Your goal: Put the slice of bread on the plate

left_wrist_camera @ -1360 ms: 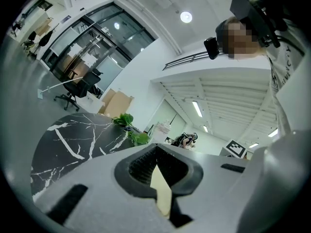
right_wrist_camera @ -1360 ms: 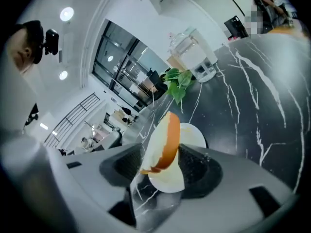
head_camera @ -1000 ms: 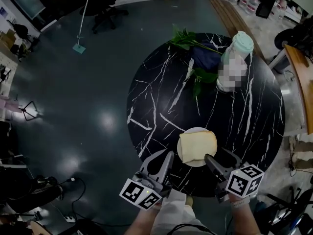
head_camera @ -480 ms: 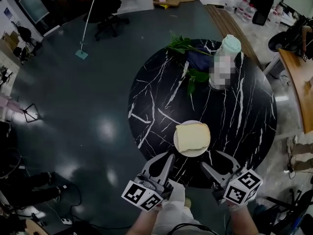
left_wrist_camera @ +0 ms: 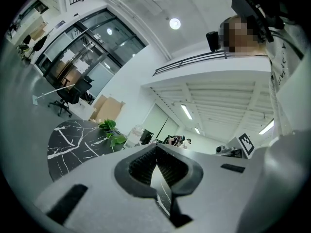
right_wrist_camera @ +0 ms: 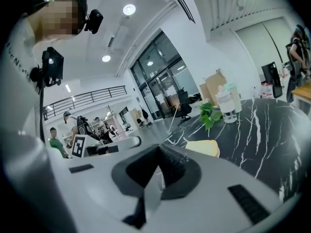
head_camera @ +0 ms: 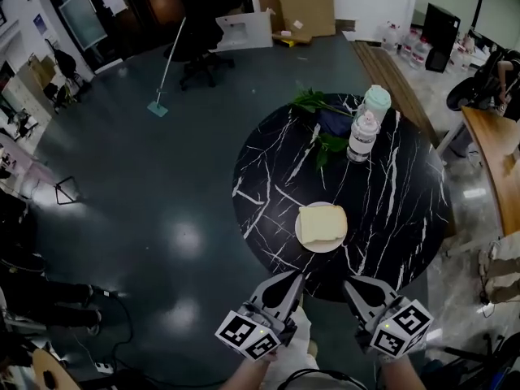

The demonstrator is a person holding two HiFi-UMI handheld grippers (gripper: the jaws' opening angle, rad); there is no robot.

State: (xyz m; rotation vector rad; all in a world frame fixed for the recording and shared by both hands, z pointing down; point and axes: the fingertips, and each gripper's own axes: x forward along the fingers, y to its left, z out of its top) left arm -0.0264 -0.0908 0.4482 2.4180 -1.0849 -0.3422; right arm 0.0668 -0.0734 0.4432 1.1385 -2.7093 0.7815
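A pale slice of bread [head_camera: 322, 222] lies flat on a small white plate [head_camera: 302, 238] near the front edge of the round black marble table [head_camera: 390, 210]. Nothing touches it. Both grippers hang side by side off the table's near edge, pointing at the plate. My left gripper [head_camera: 294, 276] is shut and empty; in its own view the pads meet [left_wrist_camera: 156, 154]. My right gripper [head_camera: 348, 283] has its jaws closing together with nothing between them [right_wrist_camera: 158, 152], and the bread [right_wrist_camera: 203, 147] shows just beyond its tips.
At the table's far side stand a clear bottle [head_camera: 362, 136], a pale green-lidded cup [head_camera: 376, 100], leafy green stems [head_camera: 321, 104] and a dark cloth. An office chair [head_camera: 203, 51] and a mop stand on the grey floor at the back. A wooden bench [head_camera: 487, 161] runs along the right.
Both grippers have drawn back from the plate, past the table's near edge, and risen. The bread stays on the plate. The table now sits farther from the camera.
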